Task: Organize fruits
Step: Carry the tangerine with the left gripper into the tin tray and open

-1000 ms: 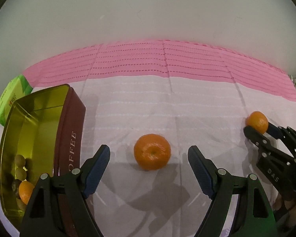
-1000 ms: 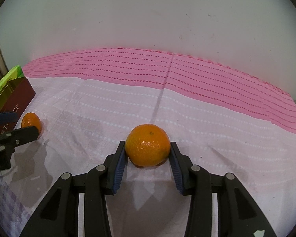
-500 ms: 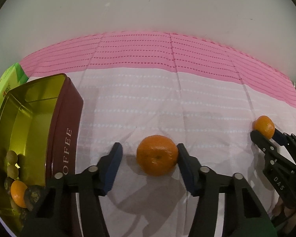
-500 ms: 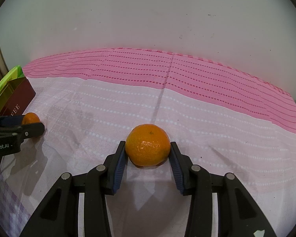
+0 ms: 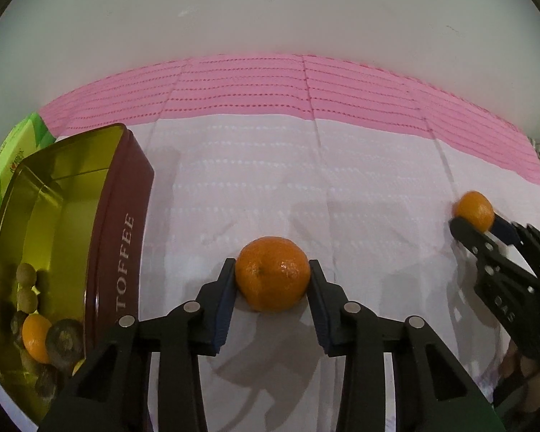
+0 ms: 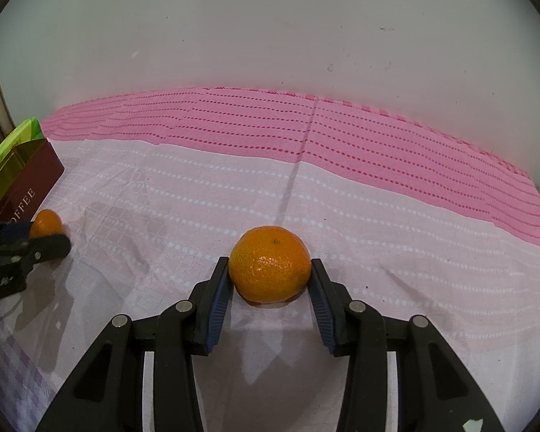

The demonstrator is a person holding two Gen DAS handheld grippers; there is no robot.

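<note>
Fruit gathers in open maroon "TOFFEE" tin [image 5: 126, 216]

It holds an orange and small brown fruits; each hand-held gripper, left [image 5: 273, 284] just closing and right [image 6: 270, 273], clamps a glossy round orange, left-hand orange [image 5: 272, 278] and right-hand orange [image 6: 269, 263], on the pink-clothed tabletop [image 5: 360, 187].

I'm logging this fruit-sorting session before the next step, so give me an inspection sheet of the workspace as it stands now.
Surface: pink and white cloth, creased, covering the table.
Job's things: left orange and right orange, both resting on the cloth; open toffee tin at the left, holding one orange and several small brownish fruits.
Clutter: green box behind the tin.
Grippers: left gripper, jaws just closed, pads against the left orange; right gripper, pads pressed on the right orange.
Cables: nothing seen.
Surroundings: plain pale wall behind the table.
</note>
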